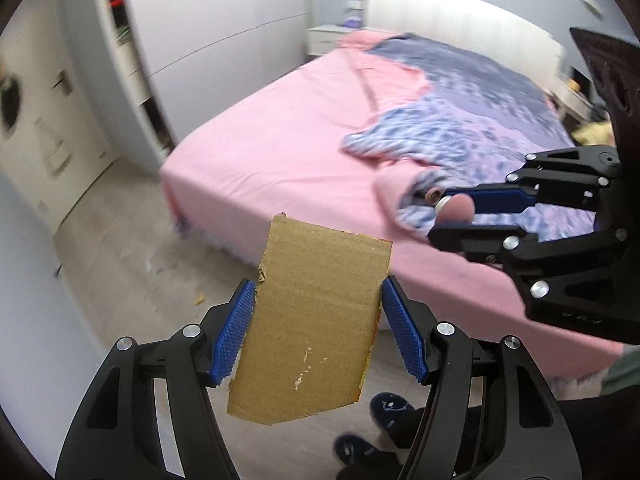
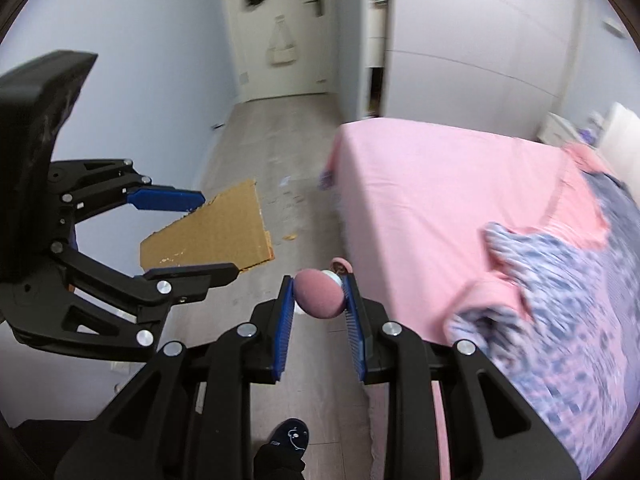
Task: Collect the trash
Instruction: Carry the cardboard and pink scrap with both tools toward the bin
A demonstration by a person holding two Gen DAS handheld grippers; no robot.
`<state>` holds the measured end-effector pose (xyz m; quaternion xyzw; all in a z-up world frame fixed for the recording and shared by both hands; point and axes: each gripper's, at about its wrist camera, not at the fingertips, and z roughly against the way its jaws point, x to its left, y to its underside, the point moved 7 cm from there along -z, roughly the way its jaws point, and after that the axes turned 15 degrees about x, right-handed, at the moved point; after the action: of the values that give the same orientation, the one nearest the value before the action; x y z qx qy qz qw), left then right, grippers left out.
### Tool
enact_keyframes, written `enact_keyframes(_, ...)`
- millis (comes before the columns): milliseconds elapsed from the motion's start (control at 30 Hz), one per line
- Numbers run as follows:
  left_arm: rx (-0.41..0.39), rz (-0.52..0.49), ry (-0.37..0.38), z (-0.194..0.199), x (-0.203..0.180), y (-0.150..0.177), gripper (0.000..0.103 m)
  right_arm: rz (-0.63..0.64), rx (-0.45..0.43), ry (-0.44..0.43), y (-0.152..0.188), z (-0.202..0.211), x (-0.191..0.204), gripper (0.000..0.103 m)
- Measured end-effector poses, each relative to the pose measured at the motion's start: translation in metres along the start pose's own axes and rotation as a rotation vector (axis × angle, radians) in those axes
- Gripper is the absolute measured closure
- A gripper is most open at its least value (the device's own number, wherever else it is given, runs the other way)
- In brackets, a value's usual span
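Observation:
A torn piece of brown cardboard (image 1: 312,328) stands between the blue pads of my left gripper (image 1: 319,283), which is shut on its two side edges. In the right wrist view the same cardboard (image 2: 236,220) hangs in the left gripper (image 2: 219,235) at the left. My right gripper (image 2: 318,280) is shut on a small round pink object (image 2: 320,298) with a white part behind it. That pink object (image 1: 460,205) and the right gripper (image 1: 440,216) also show at the right of the left wrist view. Both grippers are held high above the floor beside the bed.
A bed with a pink sheet (image 1: 288,136) and a rumpled blue-patterned blanket (image 1: 472,120) fills the right. Small scraps (image 2: 290,236) lie on the wood floor (image 2: 256,152) of the aisle leading to a door (image 2: 280,20). White wardrobes (image 1: 224,20) stand behind. A person's dark slippers (image 1: 390,410) are below.

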<state>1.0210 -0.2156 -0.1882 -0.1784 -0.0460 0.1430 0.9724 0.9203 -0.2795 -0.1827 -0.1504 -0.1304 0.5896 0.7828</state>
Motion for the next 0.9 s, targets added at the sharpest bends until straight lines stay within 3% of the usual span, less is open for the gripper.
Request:
enact_keyframes(200,-0.039,-0.325,0.108,0.003,-0.086,-0.033,0.040,-0.265,-0.025,0.140,0.052,0.041,-0.039,0.078)
enact_keyframes(400,-0.067,-0.702,0.240,0.014,-0.209,-0.031,0.040,-0.623,-0.028,0.309,0.150,0.085,-0.077,0.078)
enact_keyframes(600,-0.087,-0.982,0.364,0.034,-0.343,0.007,0.040,-0.965,-0.039,0.451,0.281,0.140,-0.087,0.078)
enact_keyframes(900,-0.115,-1.339,0.524,0.088,-0.573,0.118,0.040,-1.383,-0.072,0.625,0.503,0.231,-0.068,0.078)
